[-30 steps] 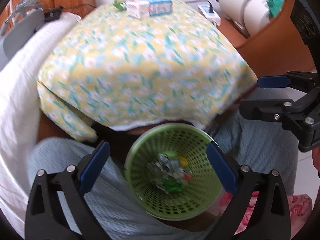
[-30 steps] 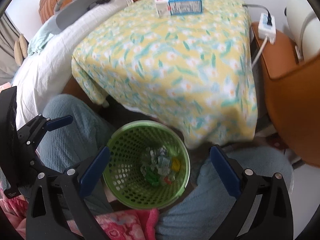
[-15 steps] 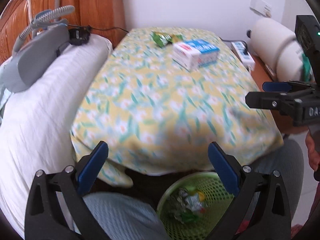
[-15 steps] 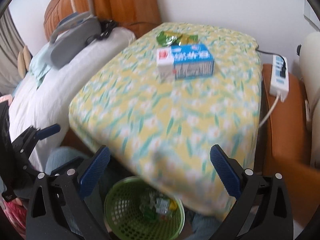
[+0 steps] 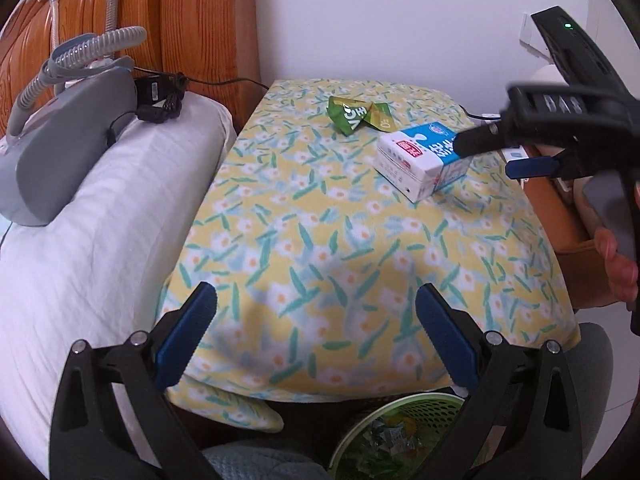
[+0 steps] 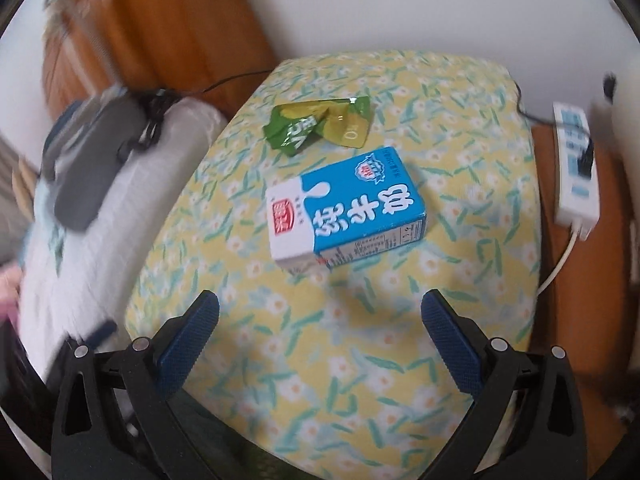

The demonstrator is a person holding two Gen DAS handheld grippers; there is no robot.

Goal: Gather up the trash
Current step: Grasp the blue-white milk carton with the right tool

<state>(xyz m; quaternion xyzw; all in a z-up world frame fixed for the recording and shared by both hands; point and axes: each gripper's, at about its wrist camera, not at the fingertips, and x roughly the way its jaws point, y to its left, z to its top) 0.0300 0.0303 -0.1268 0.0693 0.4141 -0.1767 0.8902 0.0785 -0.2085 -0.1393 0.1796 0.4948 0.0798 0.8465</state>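
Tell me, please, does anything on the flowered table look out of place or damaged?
Yes. A blue and white carton lies on its side, and behind it sits a crumpled green wrapper. Both look like litter on the flowered cloth. Nothing appears spilled.

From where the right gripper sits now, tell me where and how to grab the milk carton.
Grip the carton across its narrow width, on the two long side faces, coming down from above. It lies flat on the cloth, its broad printed face up, its length slanting across the view. The open right gripper would probably need some turning so the fingers straddle it.
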